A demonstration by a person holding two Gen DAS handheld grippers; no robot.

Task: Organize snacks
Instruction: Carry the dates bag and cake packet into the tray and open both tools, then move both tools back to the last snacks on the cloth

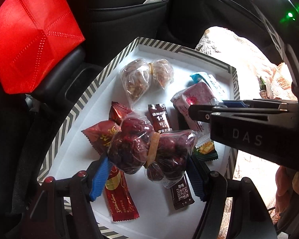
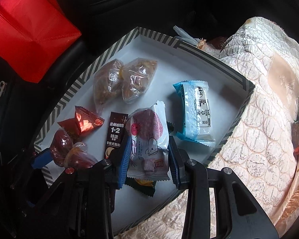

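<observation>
A tray [image 2: 225, 73] lies on a quilt [image 2: 269, 107], with a bag [image 2: 29, 31] behind it at the left. In the tray, a walnut bundle [image 2: 121, 79] lies at the back, a wafer packet [image 2: 195, 113] to the right, and a coffee sachet [image 2: 114, 135] just left of a biscuit packet [image 2: 147, 137]. A date bundle [image 1: 149, 151] sits between the left tongs [image 1: 147, 179].

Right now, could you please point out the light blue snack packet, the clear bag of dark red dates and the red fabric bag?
Light blue snack packet [image 2: 195, 111]: right wrist view, printed back panel.
Clear bag of dark red dates [image 1: 149, 149]: left wrist view, banded middle.
Red fabric bag [image 1: 29, 39]: left wrist view, stitched side.
</observation>
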